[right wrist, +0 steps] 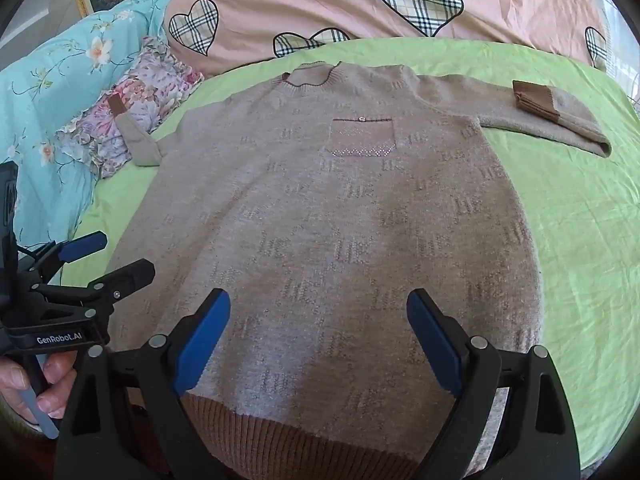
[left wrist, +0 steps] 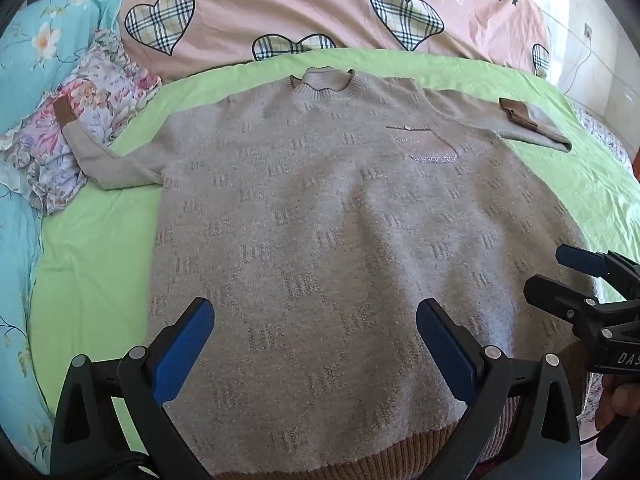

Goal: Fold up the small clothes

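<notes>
A grey-beige knit sweater (left wrist: pixel 320 216) lies flat and face up on a green sheet (left wrist: pixel 92 256), collar at the far side, brown ribbed hem (left wrist: pixel 360 456) nearest me. It also shows in the right wrist view (right wrist: pixel 320 224). Its left sleeve (left wrist: pixel 100 152) reaches onto a floral pillow; its right sleeve (left wrist: pixel 532 124) is folded back with the brown cuff on top. My left gripper (left wrist: pixel 316 320) is open and empty above the hem's left half. My right gripper (right wrist: pixel 320 312) is open and empty above the hem's right half, and shows at the right of the left wrist view (left wrist: pixel 548 272).
A floral pillow (left wrist: pixel 80 128) lies at the far left on a blue flowered quilt (left wrist: pixel 24 60). A pink duvet with plaid hearts (left wrist: pixel 320 8) is bunched behind the sweater. Bare green sheet (right wrist: pixel 580 240) lies on both sides of the sweater.
</notes>
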`<control>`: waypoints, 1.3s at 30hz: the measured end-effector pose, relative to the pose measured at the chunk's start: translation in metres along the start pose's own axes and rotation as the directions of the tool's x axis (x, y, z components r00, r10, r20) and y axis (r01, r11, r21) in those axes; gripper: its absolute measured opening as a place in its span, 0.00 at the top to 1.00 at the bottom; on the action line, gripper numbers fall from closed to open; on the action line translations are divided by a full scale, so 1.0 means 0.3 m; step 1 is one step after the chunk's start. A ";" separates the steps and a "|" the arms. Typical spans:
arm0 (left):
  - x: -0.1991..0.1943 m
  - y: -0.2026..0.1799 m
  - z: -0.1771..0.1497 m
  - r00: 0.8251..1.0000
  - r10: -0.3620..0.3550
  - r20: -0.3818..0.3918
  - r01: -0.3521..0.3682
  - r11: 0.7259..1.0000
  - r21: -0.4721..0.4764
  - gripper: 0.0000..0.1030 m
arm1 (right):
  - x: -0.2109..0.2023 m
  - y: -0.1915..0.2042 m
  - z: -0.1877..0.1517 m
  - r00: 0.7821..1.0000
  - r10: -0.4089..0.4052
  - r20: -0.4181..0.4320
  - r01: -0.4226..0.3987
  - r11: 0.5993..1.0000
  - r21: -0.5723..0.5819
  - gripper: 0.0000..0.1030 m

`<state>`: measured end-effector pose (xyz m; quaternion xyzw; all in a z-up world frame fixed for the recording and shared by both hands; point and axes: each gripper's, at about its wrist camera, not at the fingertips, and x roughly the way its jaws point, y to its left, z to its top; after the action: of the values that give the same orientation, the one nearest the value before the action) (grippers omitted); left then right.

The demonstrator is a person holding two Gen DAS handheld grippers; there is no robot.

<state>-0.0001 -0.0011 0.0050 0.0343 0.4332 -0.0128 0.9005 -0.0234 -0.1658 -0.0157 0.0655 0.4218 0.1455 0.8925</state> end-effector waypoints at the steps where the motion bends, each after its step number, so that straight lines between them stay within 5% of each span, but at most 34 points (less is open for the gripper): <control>1: 0.000 0.002 0.002 1.000 0.005 0.003 -0.005 1.000 0.001 0.02 | -0.001 0.000 0.002 1.000 0.002 0.001 -0.002 1.000 0.000 0.12; 39: 0.020 0.006 -0.005 1.000 0.010 0.013 -0.009 0.999 -0.031 0.02 | 0.016 0.040 0.018 1.000 -0.006 0.029 0.008 0.999 -0.052 0.12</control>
<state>0.0026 0.0007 -0.0006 0.0222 0.4274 -0.0021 0.9038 -0.0188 -0.1529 -0.0130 0.0429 0.4053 0.1524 0.9004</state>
